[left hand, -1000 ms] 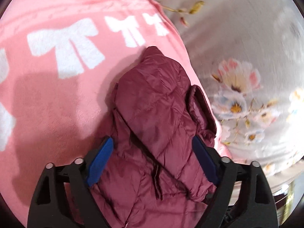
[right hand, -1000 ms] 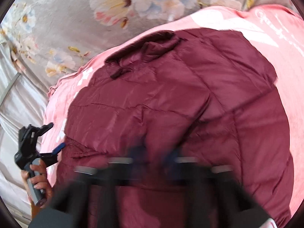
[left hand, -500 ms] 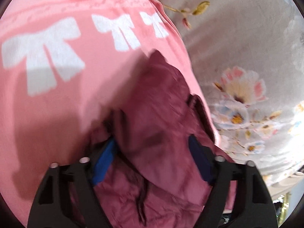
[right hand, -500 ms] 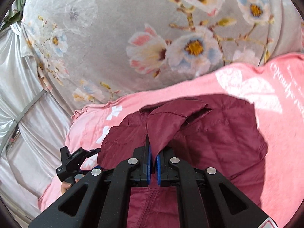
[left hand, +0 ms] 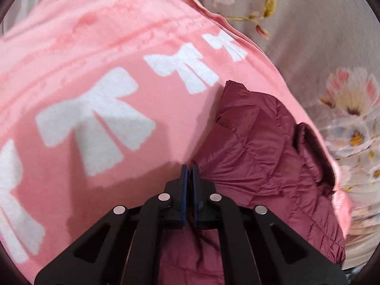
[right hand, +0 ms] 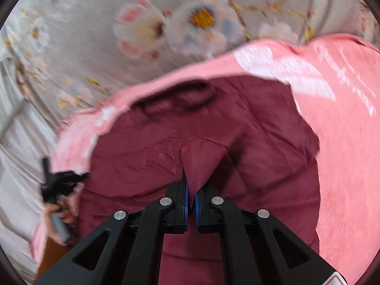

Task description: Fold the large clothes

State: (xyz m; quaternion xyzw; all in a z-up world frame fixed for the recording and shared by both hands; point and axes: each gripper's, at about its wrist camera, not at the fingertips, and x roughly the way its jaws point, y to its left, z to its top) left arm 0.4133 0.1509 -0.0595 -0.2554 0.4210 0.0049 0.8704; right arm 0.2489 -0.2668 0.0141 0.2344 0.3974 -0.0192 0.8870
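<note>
Left wrist view. Left gripper (left hand: 189, 173): jaws drawn together, pinching an edge of the maroon puffer jacket (left hand: 258, 166); dark fabric is showing between the blue pads (left hand: 183, 180). The jacket is lying from 6 o'clock up toward 2 o'clock of the gripper, resting on the pink blanket (left hand: 99, 47) with white bows. Its collar (left hand: 311, 147) is sitting at about 3 o'clock, close to the blanket's edge. The floral bedsheet (left hand: 332, 35) is filling the far side at 1 to 3 o'clock.

Right wrist view, blurred. Right gripper (right hand: 190, 190): jaws nearly together, clamping a raised fold of the same jacket (right hand: 237, 142) that is peaking at 12 o'clock of the tips. The collar (right hand: 175, 97) is lying farther off at 12 o'clock. The left gripper (right hand: 59, 180), held in a person's hand (right hand: 59, 216), is showing at 9 o'clock at the garment's side.

Risks, as judged. The quilted shell looks slick and puffy; a thin pinch is liable to be slipping out under a lift, dropping the fold. Uneven pulling between the two grips could be skewing the fold or dragging the blanket with it. The trapped padding may be springing the layers apart again.
</note>
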